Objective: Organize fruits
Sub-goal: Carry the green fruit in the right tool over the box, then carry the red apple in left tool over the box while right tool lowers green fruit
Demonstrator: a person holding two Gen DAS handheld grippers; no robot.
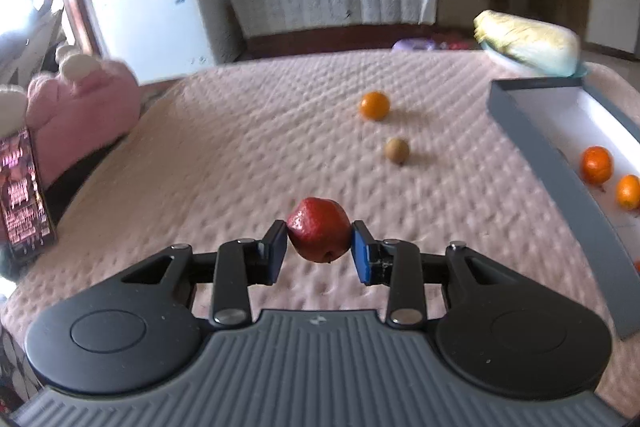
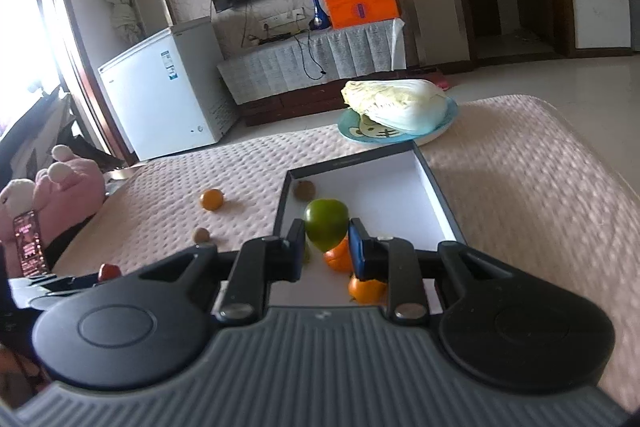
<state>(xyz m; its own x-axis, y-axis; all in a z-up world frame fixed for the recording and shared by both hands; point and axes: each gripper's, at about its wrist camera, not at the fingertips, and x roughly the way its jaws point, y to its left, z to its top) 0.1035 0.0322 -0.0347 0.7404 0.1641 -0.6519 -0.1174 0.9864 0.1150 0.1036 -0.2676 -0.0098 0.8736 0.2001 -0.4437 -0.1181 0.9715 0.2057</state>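
My left gripper [image 1: 319,247] is shut on a red apple [image 1: 319,229] and holds it above the pink bedspread. An orange [image 1: 375,105] and a brown kiwi [image 1: 397,150] lie on the bedspread beyond it. My right gripper [image 2: 323,247] is shut on a green apple [image 2: 325,227] over the grey box [image 2: 436,183]. The box holds two oranges [image 2: 338,257], [image 2: 366,289] and a kiwi [image 2: 304,189]. The box also shows at the right of the left wrist view [image 1: 560,183].
A cabbage [image 2: 398,103] lies on a blue plate [image 2: 400,137] behind the box. A pink plush toy [image 1: 80,107] and a phone [image 1: 24,195] sit at the left edge of the bed. A white freezer [image 2: 160,95] stands beyond the bed.
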